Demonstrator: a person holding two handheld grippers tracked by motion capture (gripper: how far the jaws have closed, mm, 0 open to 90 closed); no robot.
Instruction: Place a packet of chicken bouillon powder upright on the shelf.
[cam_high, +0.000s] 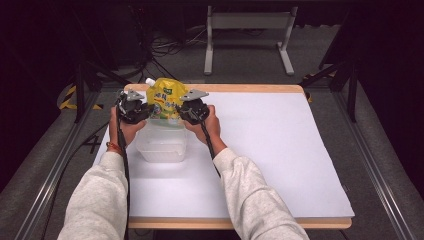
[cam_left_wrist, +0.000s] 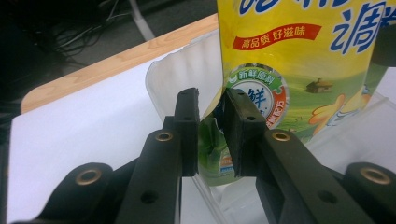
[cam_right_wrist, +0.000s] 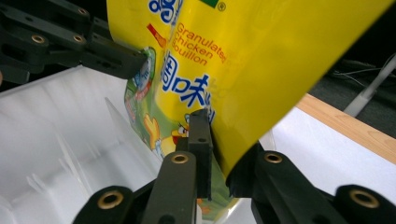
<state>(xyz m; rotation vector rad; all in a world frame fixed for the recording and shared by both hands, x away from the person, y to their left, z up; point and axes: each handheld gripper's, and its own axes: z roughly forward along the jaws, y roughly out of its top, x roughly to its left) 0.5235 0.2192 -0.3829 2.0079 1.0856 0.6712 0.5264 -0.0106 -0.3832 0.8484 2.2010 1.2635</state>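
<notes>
A yellow stand-up pouch (cam_high: 167, 97) of chicken bouillon, with a white spout (cam_high: 149, 80), stands upright in a clear plastic container (cam_high: 162, 147) at the table's far left. My left gripper (cam_high: 148, 111) is at the pouch's left edge and my right gripper (cam_high: 179, 112) at its right edge. In the left gripper view the pouch (cam_left_wrist: 299, 60) has its edge inside the left gripper (cam_left_wrist: 211, 100), with a gap showing between the pads. In the right gripper view the pouch (cam_right_wrist: 243, 70) runs between the jaws of the right gripper (cam_right_wrist: 222, 140) and hides one pad; the grip looks slack.
The container's clear wall (cam_left_wrist: 182, 74) rises just behind the left jaws, and its ribbed floor (cam_right_wrist: 56, 140) lies below the pouch. A white sheet (cam_high: 270, 150) covers the wooden table (cam_high: 240, 223). A white metal frame (cam_high: 247, 22) stands on the floor beyond.
</notes>
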